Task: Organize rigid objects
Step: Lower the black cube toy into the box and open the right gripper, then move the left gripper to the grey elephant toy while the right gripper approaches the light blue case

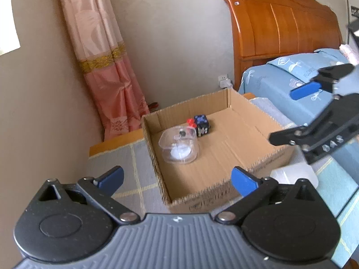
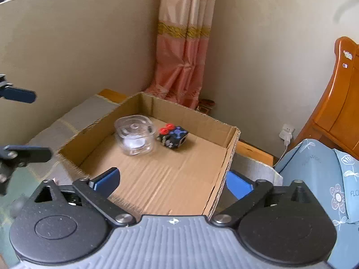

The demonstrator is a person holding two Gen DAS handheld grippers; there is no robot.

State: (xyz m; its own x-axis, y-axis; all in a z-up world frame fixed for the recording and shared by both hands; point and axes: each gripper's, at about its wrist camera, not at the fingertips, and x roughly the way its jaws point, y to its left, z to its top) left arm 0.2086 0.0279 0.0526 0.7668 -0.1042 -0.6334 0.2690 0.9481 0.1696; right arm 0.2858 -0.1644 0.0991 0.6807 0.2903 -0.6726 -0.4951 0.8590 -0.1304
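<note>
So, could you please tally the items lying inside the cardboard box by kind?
Inside the cardboard box:
Clear plastic container: 1
Black cube with red and blue buttons: 1
Total: 2

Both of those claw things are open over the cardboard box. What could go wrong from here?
The clear plastic container sits right against the small black cube in the cardboard box, so reaching for one could knock the other. The right gripper straddles the box's wall, and lowering it might catch the cardboard. The left gripper hangs close beside it; they could bump.
</note>
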